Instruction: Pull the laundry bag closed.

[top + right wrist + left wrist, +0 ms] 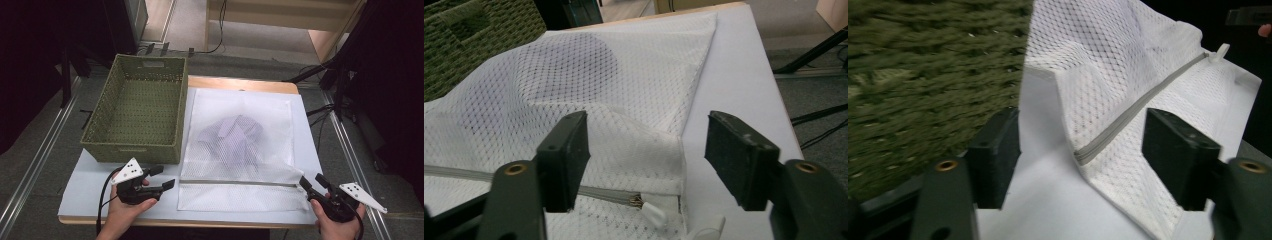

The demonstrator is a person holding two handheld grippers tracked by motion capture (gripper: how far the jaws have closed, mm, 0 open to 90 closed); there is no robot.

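Two grippers sit at the near edge of the tabletop (90, 192), one at each near corner of a white mesh laundry bag (240, 150) that lies flat on the right half of the white surface. The left gripper (162, 177) is held by a hand (127, 210) just beside the bag's near left corner; its jaws stand apart with nothing between them, and in the left gripper view the bag's corner and its grey zipper (1128, 120) lie ahead of the gap. The right gripper (312, 182) is at the bag's near right corner, jaws also apart, not pressing on the mesh; the right gripper view shows the white zipper pull (654, 212) low between them. A pale purple garment (232, 137) shows through the mesh near the bag's middle. A green woven basket (137, 107) stands on the left half of the tabletop, touching the bag's left edge.
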